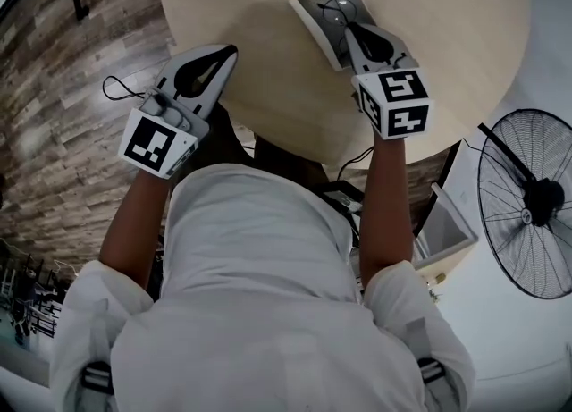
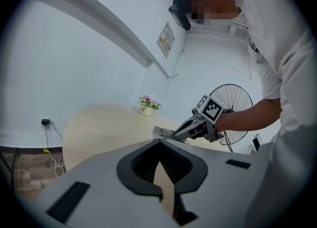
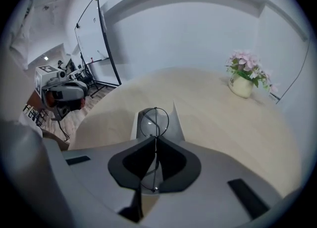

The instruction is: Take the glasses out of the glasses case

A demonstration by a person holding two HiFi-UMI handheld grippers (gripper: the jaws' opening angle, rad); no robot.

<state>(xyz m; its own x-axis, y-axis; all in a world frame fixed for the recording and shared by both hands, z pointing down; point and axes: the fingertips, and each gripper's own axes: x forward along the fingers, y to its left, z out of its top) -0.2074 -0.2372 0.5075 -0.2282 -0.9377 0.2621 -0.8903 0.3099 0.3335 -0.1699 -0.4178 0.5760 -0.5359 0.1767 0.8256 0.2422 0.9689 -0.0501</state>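
An open grey-white glasses case (image 1: 315, 10) lies on the round wooden table (image 1: 268, 8), near its front edge. My right gripper (image 1: 350, 28) is over the case, shut on thin round wire glasses (image 3: 154, 121). One lens sticks out beyond the jaws, just above the case (image 3: 136, 123), and the frame runs back between the pads. My left gripper (image 1: 227, 51) hovers at the table's near left edge, well away from the case, shut with nothing in it. In the left gripper view its tips (image 2: 159, 142) meet, and the right gripper (image 2: 182, 131) shows beyond, over the case (image 2: 158, 132).
A small pot of pink flowers (image 3: 242, 84) stands at the far side of the table. A standing fan (image 1: 529, 201) and a white bin (image 1: 447, 230) are on the floor at the right. A whiteboard (image 3: 94, 49) stands beyond the table, and a cable (image 1: 116, 90) lies on the wood floor.
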